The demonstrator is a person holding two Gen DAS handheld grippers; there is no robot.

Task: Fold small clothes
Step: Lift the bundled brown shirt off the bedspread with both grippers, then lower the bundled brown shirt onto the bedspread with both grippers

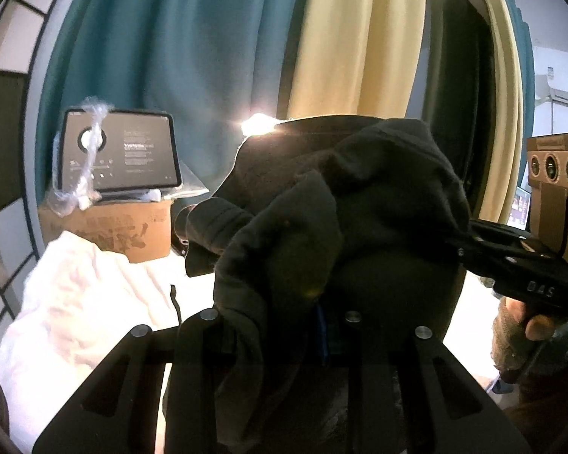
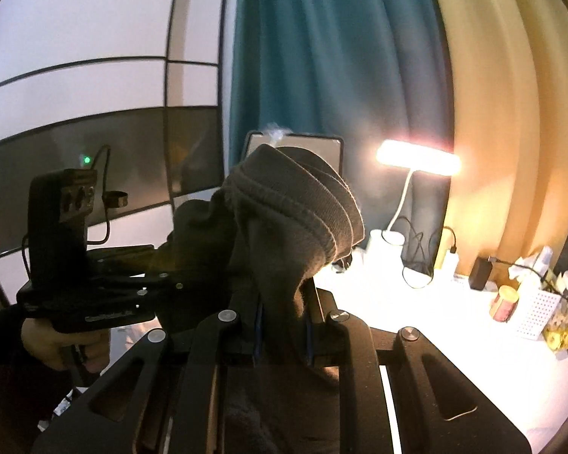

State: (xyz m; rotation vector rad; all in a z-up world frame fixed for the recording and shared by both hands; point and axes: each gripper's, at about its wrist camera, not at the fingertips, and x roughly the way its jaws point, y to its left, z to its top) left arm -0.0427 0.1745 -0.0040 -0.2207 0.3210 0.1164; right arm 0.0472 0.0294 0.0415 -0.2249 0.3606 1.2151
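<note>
Currently | step: spreading | left hand-held gripper (image 1: 284, 325) clamped on dark garment (image 1: 359, 196) | right hand-held gripper (image 2: 284, 325) clamped likewise | held aloft above desk (image 2: 454, 340), apparently to straighten cloth before folding

Both grippers are raised side by side, pointing slightly downward. The left gripper (image 1: 284, 325) has its jaws pinched on a dark garment (image 1: 344, 196); the right gripper (image 2: 284, 325) clamps the same cloth. A hand (image 2: 56, 340) grasps each handle below.

Black left gripper (image 2: 193, 283), right gripper (image 1: 462, 244), silver screws, grey sleeve (image 1: 511, 336).
</note>
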